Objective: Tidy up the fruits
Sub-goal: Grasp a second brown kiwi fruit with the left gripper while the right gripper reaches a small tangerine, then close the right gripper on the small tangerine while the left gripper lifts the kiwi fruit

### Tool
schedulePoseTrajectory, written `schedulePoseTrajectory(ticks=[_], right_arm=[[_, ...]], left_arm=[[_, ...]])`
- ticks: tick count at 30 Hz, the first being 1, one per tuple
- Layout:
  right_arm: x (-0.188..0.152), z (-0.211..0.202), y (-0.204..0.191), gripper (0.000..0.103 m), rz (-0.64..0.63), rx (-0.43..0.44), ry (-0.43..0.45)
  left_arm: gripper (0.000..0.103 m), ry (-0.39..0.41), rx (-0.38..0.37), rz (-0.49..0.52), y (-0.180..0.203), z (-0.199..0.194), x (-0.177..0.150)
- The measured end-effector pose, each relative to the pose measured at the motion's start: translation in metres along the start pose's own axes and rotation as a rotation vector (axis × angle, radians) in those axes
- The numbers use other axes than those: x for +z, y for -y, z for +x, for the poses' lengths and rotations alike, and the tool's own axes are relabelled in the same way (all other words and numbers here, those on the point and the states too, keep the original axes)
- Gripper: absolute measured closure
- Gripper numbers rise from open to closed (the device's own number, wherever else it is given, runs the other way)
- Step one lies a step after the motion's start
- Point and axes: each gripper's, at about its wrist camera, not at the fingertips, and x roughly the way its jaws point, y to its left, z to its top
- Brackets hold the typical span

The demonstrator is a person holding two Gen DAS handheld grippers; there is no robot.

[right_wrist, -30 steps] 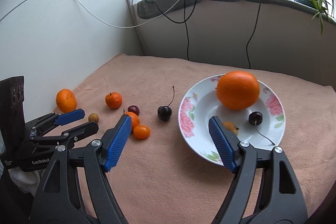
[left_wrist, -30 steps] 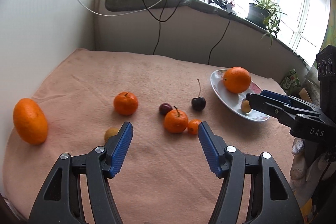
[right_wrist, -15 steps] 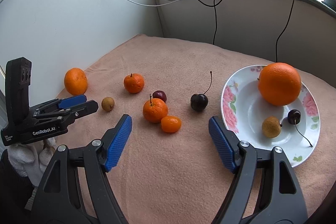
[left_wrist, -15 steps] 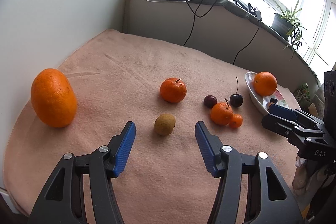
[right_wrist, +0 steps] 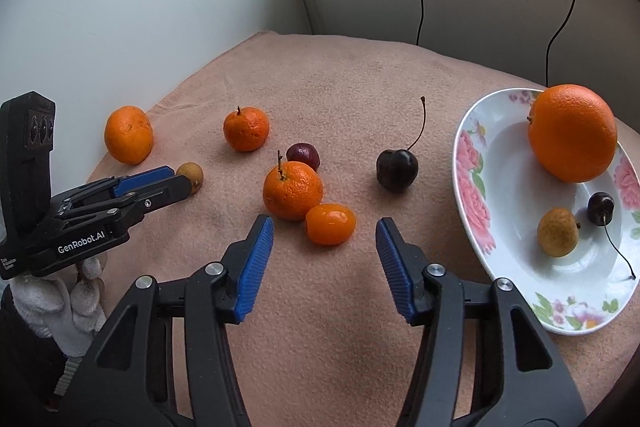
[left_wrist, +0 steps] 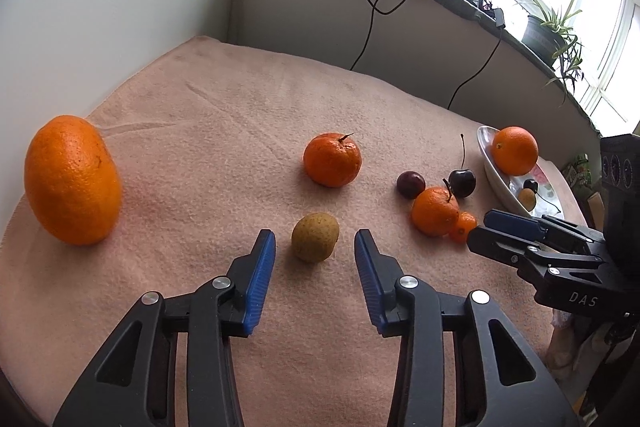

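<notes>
Both grippers close in on loose fruit on the pink cloth (left_wrist: pixel 224 115): the left gripper (left_wrist: pixel 315 247), fingers narrowing around but not yet touching a small brown fruit (left_wrist: pixel 315 242), the right gripper (right_wrist: pixel 325 231) likewise closing toward a kumquat (right_wrist: pixel 330 229), each pick apparently bound for the flowered plate (right_wrist: pixel 472 195).

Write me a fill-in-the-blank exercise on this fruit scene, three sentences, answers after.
1. The plate holds ___ pieces of fruit.
2. The small brown fruit lies on the cloth in front of the ___ gripper, whose jaws are closing.
3. The right gripper points at the small ___ kumquat.

Missing words: three; left; orange
</notes>
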Motion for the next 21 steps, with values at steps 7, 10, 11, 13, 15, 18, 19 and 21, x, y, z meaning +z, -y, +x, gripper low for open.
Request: schedulePoseTrajectory(ticks=[7,10,11,13,15,18,19,21], right_arm=[[0.001,0.008,0.004,0.054,0.019,0.012,-0.024],[0.002,0.009,0.003,0.054,0.012,0.010,-0.029],[0.002,0.010,0.003,0.054,0.008,0.010,-0.032],[0.003,0.012,0.003,0.056,0.009,0.009,-0.035],[0.004,0.014,0.004,0.058,0.011,0.008,-0.038],[0.006,0.016,0.004,0.058,0.007,0.009,-0.041],[0.006,0.017,0.004,0.058,0.005,0.009,-0.043],[0.006,0.017,0.004,0.062,0.006,0.011,-0.043]], left_arm=[[0.068,-0.012,0.008,0.000,0.000,0.008,0.002],[0.070,-0.016,0.010,0.000,0.000,0.010,0.002],[0.072,-0.016,0.010,-0.002,-0.001,0.010,0.002],[0.073,-0.017,0.009,-0.006,-0.001,0.010,0.001],[0.075,-0.017,0.011,-0.006,-0.001,0.010,0.001],[0.076,-0.018,0.013,-0.003,0.000,0.011,0.001],[0.077,-0.018,0.013,-0.004,-0.001,0.011,0.001],[0.079,-0.017,0.013,-0.006,-0.001,0.012,0.001]])
